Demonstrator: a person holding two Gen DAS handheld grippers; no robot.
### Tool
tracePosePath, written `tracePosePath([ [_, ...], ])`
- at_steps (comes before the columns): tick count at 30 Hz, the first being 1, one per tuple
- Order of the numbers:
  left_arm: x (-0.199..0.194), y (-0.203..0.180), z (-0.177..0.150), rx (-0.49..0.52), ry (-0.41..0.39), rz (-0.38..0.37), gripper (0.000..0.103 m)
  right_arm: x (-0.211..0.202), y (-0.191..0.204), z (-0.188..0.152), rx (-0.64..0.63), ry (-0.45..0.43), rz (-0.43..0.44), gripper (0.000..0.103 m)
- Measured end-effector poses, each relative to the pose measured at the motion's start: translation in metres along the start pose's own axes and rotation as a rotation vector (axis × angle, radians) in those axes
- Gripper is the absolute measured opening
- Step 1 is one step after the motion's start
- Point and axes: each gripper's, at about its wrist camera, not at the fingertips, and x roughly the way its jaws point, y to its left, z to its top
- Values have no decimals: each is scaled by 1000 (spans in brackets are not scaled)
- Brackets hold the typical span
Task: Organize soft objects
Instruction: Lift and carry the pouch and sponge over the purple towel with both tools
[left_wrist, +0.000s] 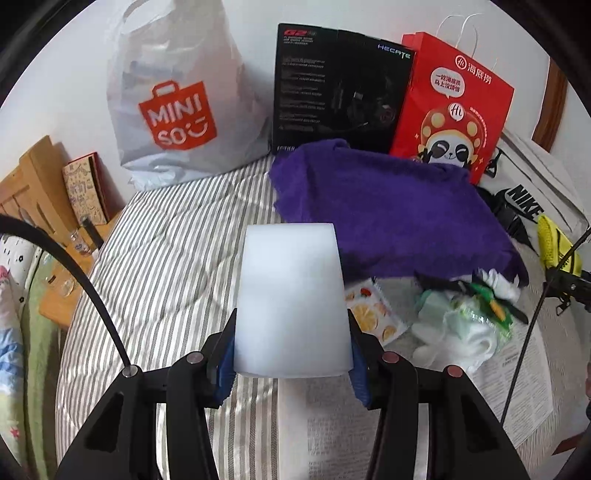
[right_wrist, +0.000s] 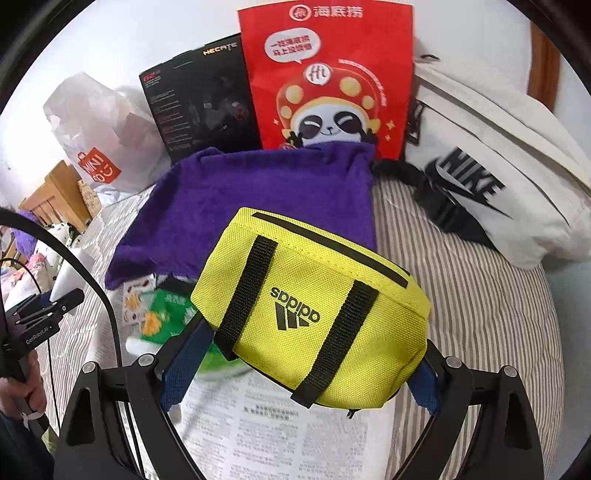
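Striped grey-and-white bedding (left_wrist: 166, 258) is carrying the clutter, with a white wall behind it. Along the bed's far edge, against that wall, a white MINISO bag (left_wrist: 177, 107), a black HECATE box (left_wrist: 340, 88) and a red paper bag (left_wrist: 454, 110) printed with a panda are standing upright in a row, and a white NIKE bag (right_wrist: 491, 184) is lying toward the far right corner. A purple towel (left_wrist: 388, 210) is lying crumpled in front of the box and the red bag, touching both.

I am holding my left gripper (left_wrist: 291, 347) over the middle of the bed, its blue pads pressing the two sides of a white foam block (left_wrist: 291, 295), which is sticking out ahead of the fingers, clear of the bedding. My right gripper (right_wrist: 314, 347) is standing spread wide, its pads bearing on both ends of a yellow adidas pouch (right_wrist: 314, 314) with black straps, held above a printed paper sheet (right_wrist: 277, 424) that is lying toward the bed's near edge.

Between the towel and that sheet, a fruit-patterned packet (left_wrist: 373, 314) and a green-and-white wrapper (left_wrist: 465, 317) are lying jumbled together. At the bed's left edge a wooden bedside stand (left_wrist: 40, 195) is holding a book and small jars.
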Motion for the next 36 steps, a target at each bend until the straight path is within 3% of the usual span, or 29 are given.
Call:
tracePosePath([
  [12,27,-3,58,-3,-15,-53,48,42,3,62,-37,-6,10,93],
  [25,64,-14,88,18,22,-61,48,127,5,128,-53,89,-12,93],
  [36,89,-21,105,27,43,-56,48,189,7,136,-74,191,-43,93],
])
